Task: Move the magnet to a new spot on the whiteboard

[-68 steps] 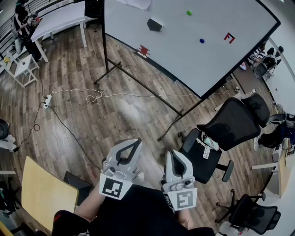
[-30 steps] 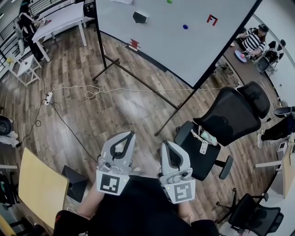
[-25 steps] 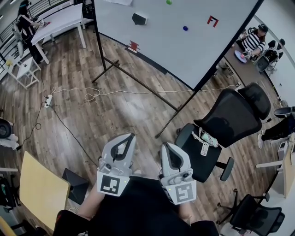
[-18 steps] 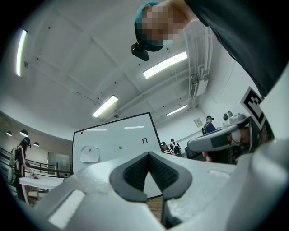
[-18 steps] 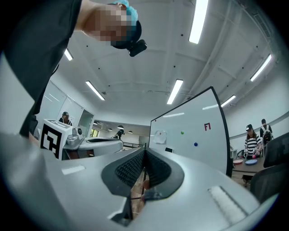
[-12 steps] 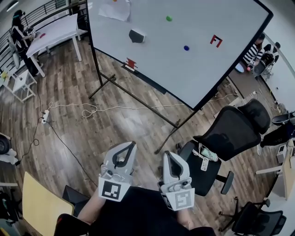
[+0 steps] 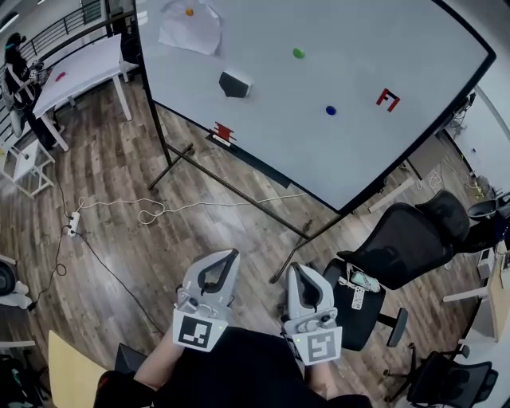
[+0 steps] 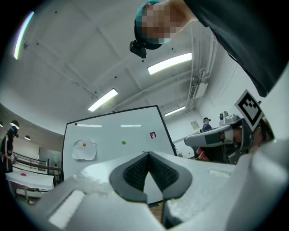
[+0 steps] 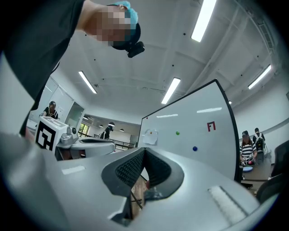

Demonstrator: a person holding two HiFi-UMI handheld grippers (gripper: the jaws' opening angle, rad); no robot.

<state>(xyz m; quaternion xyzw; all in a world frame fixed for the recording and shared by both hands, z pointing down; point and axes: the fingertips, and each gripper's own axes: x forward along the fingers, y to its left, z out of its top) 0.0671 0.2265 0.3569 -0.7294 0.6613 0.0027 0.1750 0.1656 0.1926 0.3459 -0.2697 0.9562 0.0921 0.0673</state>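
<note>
The whiteboard [image 7: 358, 151] stands on its frame across the wooden floor, well ahead of me. Stuck to it are a green magnet [image 7: 298, 52], a blue magnet [image 7: 331, 110] and an orange magnet [image 7: 189, 12] that pins a sheet of paper. My left gripper [image 7: 233, 254] and right gripper [image 7: 294, 268] are held close to my body, side by side, both shut and empty, far short of the board. From the left gripper view the green magnet [image 8: 123, 142] shows above the closed jaws [image 8: 148, 154]. The right gripper view shows the blue magnet [image 9: 194, 148] beyond its tips [image 9: 144, 149].
A black eraser [image 7: 234, 84], a red "F" mark [image 7: 388, 100] and a red item on the lower rail [image 7: 223, 132] are on the board. Its metal stand legs [image 7: 239, 191] and a white cable [image 7: 151, 211] cross the floor. A black office chair [image 7: 398, 247] stands right; a white table [image 7: 72, 72] left.
The whiteboard has slid lower and sits fuller in the head view, with the paper and orange magnet now showing. Both grippers stay shut near my body.
</note>
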